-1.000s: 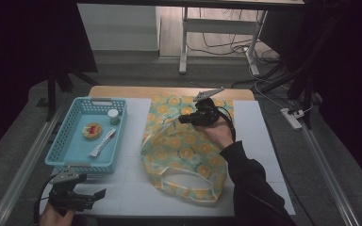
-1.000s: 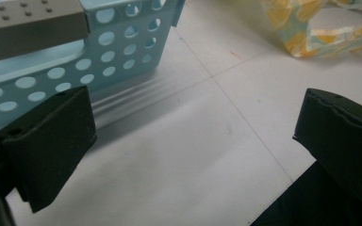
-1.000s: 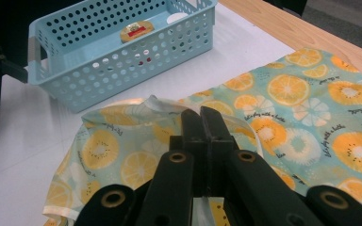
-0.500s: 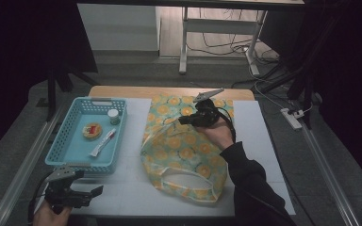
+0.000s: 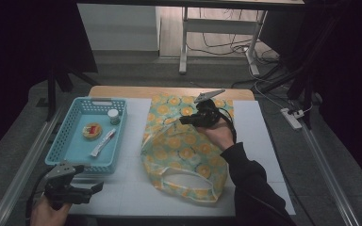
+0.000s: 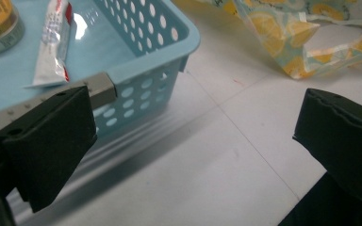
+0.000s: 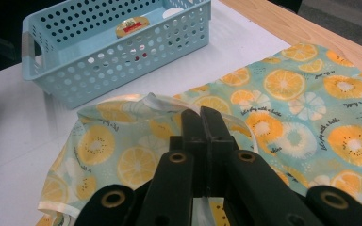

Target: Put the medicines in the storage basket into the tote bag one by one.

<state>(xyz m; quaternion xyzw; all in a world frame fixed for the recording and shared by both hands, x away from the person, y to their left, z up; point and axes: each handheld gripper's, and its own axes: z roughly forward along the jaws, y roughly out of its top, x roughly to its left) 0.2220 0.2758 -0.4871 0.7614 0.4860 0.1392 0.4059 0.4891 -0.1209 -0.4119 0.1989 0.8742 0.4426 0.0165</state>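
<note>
Over on the white table, the right gripper is pinching the lemon-print bag, jaws pressed together on the fabric. Left gripper sits spread wide, empty, beside the blue basket. Tube, tin and jar look unpacked, so barely started I'd guess.

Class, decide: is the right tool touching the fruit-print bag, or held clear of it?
Touching. In the right gripper view the right tool has its jaws shut together, pinching the bag fabric, which bunches up around them.
</note>
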